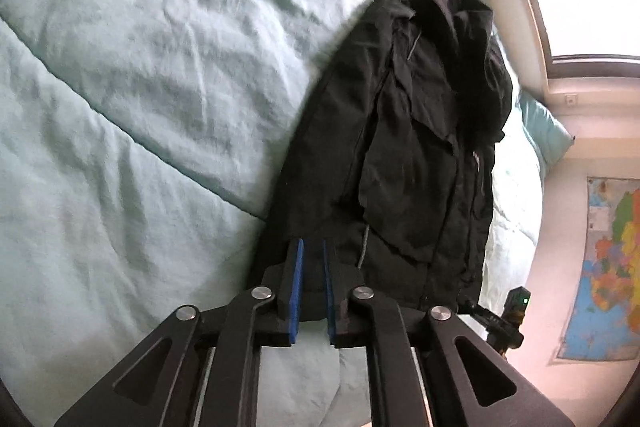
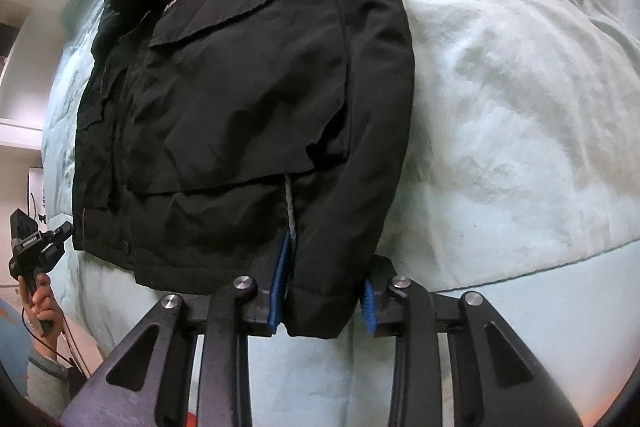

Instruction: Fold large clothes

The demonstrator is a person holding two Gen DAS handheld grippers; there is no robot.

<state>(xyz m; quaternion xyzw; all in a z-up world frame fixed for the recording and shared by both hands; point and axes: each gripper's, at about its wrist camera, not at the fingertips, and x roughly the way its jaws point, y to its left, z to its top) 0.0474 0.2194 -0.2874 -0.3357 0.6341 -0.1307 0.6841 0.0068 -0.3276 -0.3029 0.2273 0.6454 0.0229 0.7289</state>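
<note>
A black jacket (image 2: 240, 99) with flap pockets and white lettering lies face up on a pale green duvet (image 2: 500, 99). Its sleeve cuff (image 2: 320, 307) sits between the blue pads of my right gripper (image 2: 326, 259), whose jaws stand wide around it without pressing it. In the left wrist view the jacket (image 1: 400, 155) runs away from me, hood end far. My left gripper (image 1: 313, 251) hovers over the jacket's near hem with a narrow gap between its blue pads and nothing held.
The duvet (image 1: 140, 107) covers the bed on all sides. A pillow (image 1: 544, 123), a window (image 1: 580, 15) and a wall map (image 1: 608, 267) lie to the right. The person's hand holding the other gripper (image 2: 34, 259) shows at the bed's left edge.
</note>
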